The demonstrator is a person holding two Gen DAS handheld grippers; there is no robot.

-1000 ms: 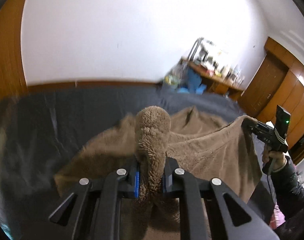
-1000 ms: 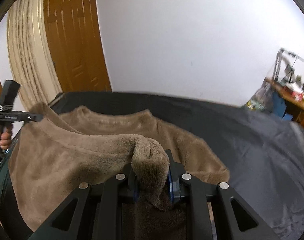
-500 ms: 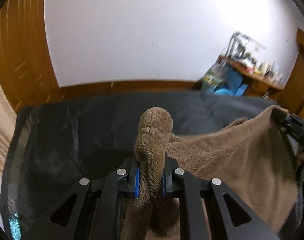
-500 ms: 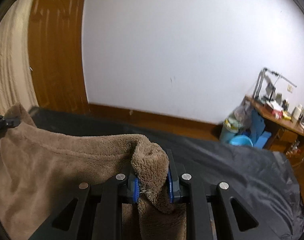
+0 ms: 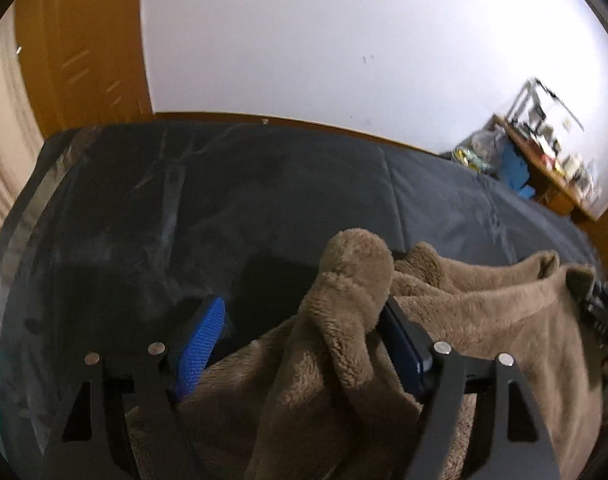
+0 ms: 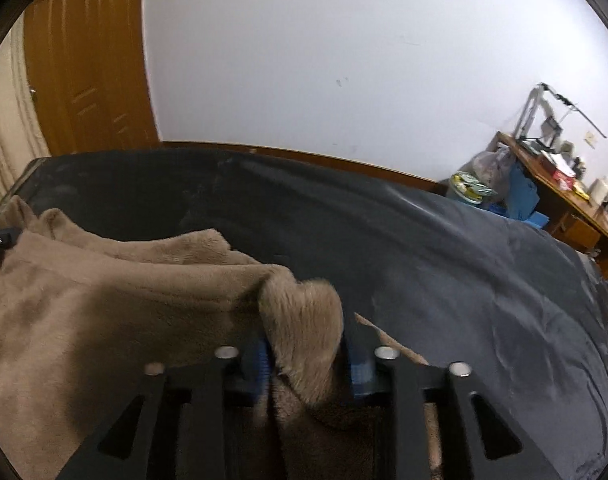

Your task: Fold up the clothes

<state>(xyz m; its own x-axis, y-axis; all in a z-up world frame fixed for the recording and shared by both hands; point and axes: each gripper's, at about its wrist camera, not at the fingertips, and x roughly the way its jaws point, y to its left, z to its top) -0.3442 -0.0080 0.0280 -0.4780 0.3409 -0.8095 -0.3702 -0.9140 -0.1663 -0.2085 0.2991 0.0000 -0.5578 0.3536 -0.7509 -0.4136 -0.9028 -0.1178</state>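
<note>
Fleece (image 5: 463,320) in brown lies spread over the dark bed (image 5: 264,200), bunched at the near edge. Left gripper (image 5: 304,328) stands wide open, a fold resting loose against its right pad only. Right gripper (image 6: 307,356) is slightly parted around another fold; whether it grips, I cannot tell.

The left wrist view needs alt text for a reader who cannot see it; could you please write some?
The left hand-held gripper is open, its blue-padded fingers spread wide, with a bunched corner of a brown fleece garment resting against one finger only. The garment lies on a dark sheet on a bed, with a white wall behind.
</note>
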